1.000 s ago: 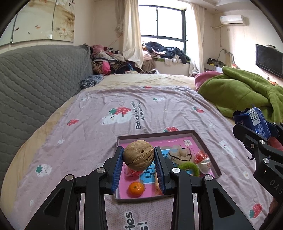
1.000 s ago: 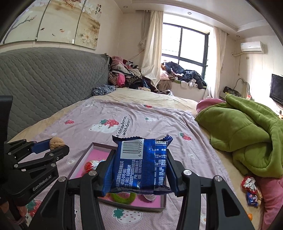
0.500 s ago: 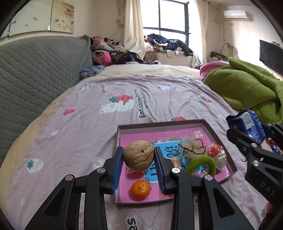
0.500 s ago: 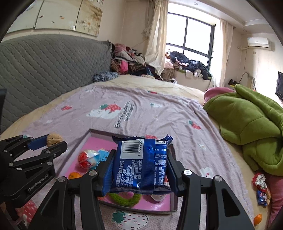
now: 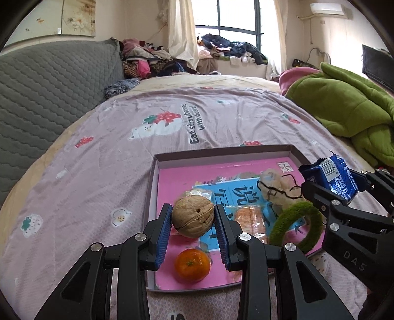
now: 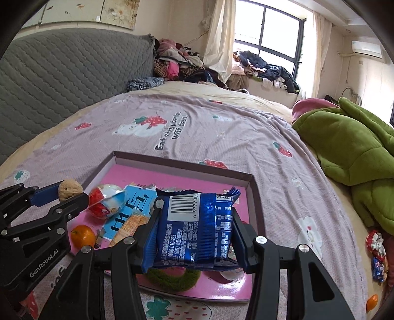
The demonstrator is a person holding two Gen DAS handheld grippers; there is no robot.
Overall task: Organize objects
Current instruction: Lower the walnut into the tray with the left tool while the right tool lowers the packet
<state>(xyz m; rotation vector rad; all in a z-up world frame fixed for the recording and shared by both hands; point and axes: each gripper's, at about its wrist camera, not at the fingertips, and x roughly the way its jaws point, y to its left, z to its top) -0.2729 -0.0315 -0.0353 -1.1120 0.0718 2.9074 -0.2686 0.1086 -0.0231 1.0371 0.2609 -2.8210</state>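
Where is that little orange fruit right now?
The tangerine lies in the pink tray's near left corner, just below the walnut held in the left gripper.

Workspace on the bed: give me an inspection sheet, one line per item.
Surface: pink strawberry-print bedsheet, rumpled.
Job's things: shallow pink box holding a mandarin, green fuzzy ring, red-and-white foil sweet, cracker packet.
Clutter: green blanket; snack wrappers and a second mandarin outside the box.
Grippers: left gripper shut on a walnut; right gripper shut on a blue snack packet; both over the box.
Cables: one on the far wall.
Surroundings: grey headboard, clothes pile, window.
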